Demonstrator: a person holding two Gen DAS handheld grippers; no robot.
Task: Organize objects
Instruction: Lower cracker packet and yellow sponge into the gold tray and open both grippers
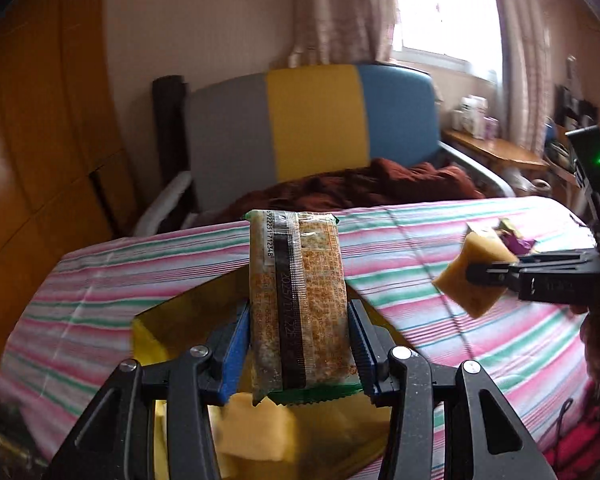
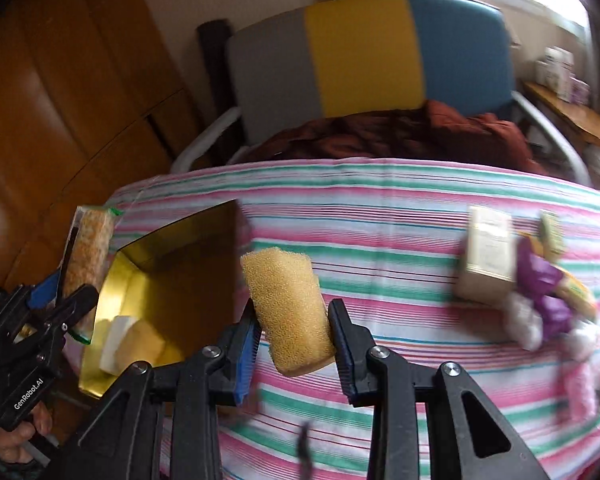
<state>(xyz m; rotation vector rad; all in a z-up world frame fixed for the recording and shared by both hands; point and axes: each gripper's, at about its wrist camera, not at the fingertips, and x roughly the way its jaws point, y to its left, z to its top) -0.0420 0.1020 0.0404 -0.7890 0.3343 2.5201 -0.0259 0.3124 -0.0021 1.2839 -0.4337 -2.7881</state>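
Jaws of my left gripper [image 1: 300, 336] are clamped on one upright snack packet [image 1: 298, 304], held above the yellow box [image 2: 172, 280] at the near left of the striped bed [image 2: 400, 216]. Those of my right gripper [image 2: 294, 340] pinch one yellow sponge [image 2: 288, 312] just right of that box. Inside the box lie two pieces, one yellow sponge piece [image 2: 140, 344] and one white block [image 2: 114, 340]. Far right sits a blurred pile [image 2: 532, 292] I cannot count.

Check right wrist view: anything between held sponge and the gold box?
Nothing. In the right wrist view only bare striped sheet separates the sponge in the right gripper from the gold box.
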